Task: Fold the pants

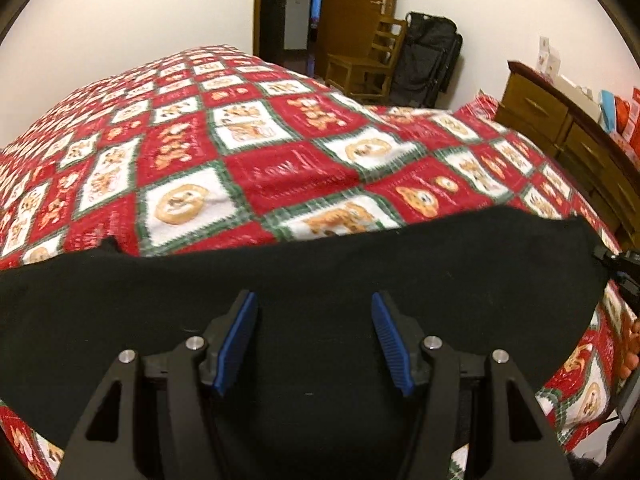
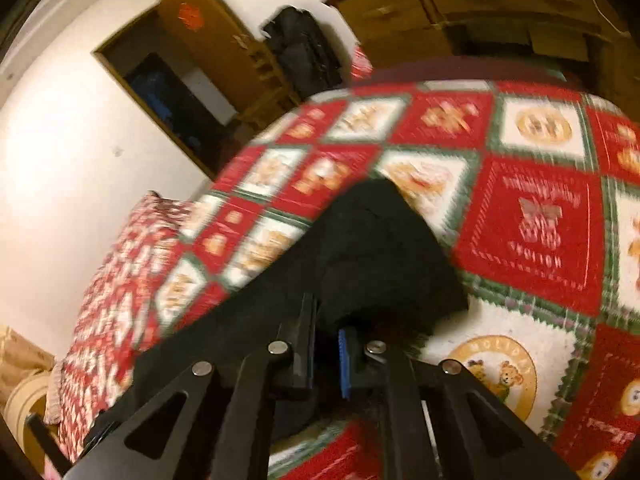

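The black pants (image 1: 320, 276) lie across the near part of a bed with a red, white and green patchwork blanket (image 1: 280, 168). My left gripper (image 1: 314, 312) is open, its blue-padded fingers spread wide just above the black cloth, holding nothing. In the right wrist view the pants (image 2: 360, 248) rise as a bunched black fold. My right gripper (image 2: 326, 336) is shut on an edge of the pants, with the cloth pinched between its pads. The right gripper's body also shows at the right edge of the left wrist view, at the pants' end.
A wooden dresser (image 1: 560, 120) stands along the bed's right side. A wooden chair (image 1: 368, 68) and a black bag (image 1: 432, 56) stand by the open door (image 1: 352, 12) at the back. A pillow in matching cloth (image 2: 132, 264) lies at the left.
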A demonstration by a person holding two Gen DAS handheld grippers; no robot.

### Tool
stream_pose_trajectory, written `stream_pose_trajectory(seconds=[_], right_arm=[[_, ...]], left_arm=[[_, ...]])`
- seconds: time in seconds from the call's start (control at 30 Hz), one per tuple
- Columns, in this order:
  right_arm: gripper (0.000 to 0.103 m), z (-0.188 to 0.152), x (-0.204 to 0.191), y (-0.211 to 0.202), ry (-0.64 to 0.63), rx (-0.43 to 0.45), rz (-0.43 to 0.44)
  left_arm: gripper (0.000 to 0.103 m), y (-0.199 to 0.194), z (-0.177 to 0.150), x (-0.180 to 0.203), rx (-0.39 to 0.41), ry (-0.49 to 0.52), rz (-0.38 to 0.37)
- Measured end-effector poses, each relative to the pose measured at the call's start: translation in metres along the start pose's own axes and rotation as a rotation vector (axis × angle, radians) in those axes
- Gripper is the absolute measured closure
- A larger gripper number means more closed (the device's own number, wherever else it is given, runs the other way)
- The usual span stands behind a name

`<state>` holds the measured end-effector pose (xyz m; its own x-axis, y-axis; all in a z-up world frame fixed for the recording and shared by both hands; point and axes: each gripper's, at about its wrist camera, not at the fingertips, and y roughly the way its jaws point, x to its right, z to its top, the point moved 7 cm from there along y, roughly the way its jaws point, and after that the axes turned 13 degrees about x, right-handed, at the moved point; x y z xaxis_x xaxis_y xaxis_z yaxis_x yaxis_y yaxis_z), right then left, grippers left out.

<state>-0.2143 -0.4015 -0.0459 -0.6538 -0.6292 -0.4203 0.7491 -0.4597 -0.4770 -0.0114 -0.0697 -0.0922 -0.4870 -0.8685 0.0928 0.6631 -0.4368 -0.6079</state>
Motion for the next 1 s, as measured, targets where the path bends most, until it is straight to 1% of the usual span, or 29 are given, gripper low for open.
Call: stream_pose_trajectory(seconds=[0.07,0.1,0.17,0.23,0.3,0.33,0.43,0.47,0.53,0.57,0.6,0.63,0.67,0.7,0.73,0.77,0.8,0.87,0.9,0.93,0.97,1.0], right_arm=[[0.094,0.008,-0.037,-0.017,-0.097,0.039,0.068],[0.094,0.009,-0.062,-0.026,-0.155,0.055,0.115],[0.094,0.0,-0.113,-0.041,-0.291,0.075,0.202],[0.094,-0.026,-0.161,-0.049,-0.442,0.063,0.285],[0.094,-0.073,-0.205,-0.05,-0.615,0.035,0.357],[0.094,-0.102,-0.224,-0.047,-0.696,0.013,0.391],[0.094,-0.17,-0.252,-0.041,-0.851,-0.027,0.457],[0.094,-0.198,-0.259,-0.037,-0.937,-0.021,0.469],[0.091,-0.235,-0.265,-0.034,-1.049,-0.037,0.489],[0.088,-0.252,-0.264,-0.033,-1.108,-0.045,0.497],[0.081,-0.258,-0.265,-0.038,-1.157,-0.003,0.5],[0.078,-0.265,-0.268,-0.047,-1.229,0.041,0.527],[0.071,-0.27,-0.271,-0.053,-1.273,0.049,0.55],[0.068,-0.273,-0.271,-0.059,-1.296,0.045,0.571],[0.065,-0.276,-0.27,-0.066,-1.293,0.005,0.629],[0.057,-0.273,-0.269,-0.072,-1.263,-0.037,0.679],[0.054,-0.271,-0.268,-0.077,-1.226,-0.072,0.722],[0.054,-0.254,-0.268,-0.087,-1.103,-0.138,0.809],[0.054,-0.243,-0.268,-0.089,-1.043,-0.149,0.835],[0.054,-0.225,-0.268,-0.089,-0.945,-0.158,0.855],[0.054,-0.214,-0.271,-0.083,-0.87,-0.168,0.848],[0.054,-0.203,-0.271,-0.073,-0.806,-0.186,0.813]], left_arm=[[0.041,-0.005,0.005,-0.013,0.018,-0.03,0.013],[0.041,-0.007,0.008,-0.02,0.027,-0.05,0.02],[0.04,-0.011,0.012,-0.035,0.041,-0.087,0.036],[0.04,-0.014,0.015,-0.051,0.056,-0.117,0.06],[0.04,-0.017,0.016,-0.065,0.067,-0.133,0.085],[0.04,-0.019,0.016,-0.072,0.071,-0.142,0.099],[0.04,-0.024,0.013,-0.093,0.08,-0.171,0.134],[0.04,-0.026,0.012,-0.099,0.082,-0.179,0.145],[0.04,-0.028,0.007,-0.11,0.078,-0.191,0.166],[0.04,-0.029,0.005,-0.113,0.076,-0.192,0.172],[0.04,-0.029,0.002,-0.117,0.073,-0.188,0.179],[0.04,-0.029,0.001,-0.12,0.071,-0.183,0.185],[0.04,-0.029,-0.001,-0.122,0.07,-0.179,0.189],[0.04,-0.029,-0.001,-0.124,0.069,-0.176,0.193],[0.04,-0.028,-0.001,-0.125,0.066,-0.178,0.194],[0.04,-0.027,-0.001,-0.126,0.064,-0.182,0.192],[0.04,-0.026,-0.001,-0.125,0.064,-0.185,0.185],[0.04,-0.027,0.0,-0.123,0.067,-0.175,0.175],[0.04,-0.028,0.001,-0.121,0.069,-0.163,0.175],[0.04,-0.029,0.001,-0.12,0.07,-0.151,0.175],[0.04,-0.029,0.002,-0.119,0.072,-0.141,0.175],[0.04,-0.028,0.002,-0.118,0.071,-0.139,0.175]])
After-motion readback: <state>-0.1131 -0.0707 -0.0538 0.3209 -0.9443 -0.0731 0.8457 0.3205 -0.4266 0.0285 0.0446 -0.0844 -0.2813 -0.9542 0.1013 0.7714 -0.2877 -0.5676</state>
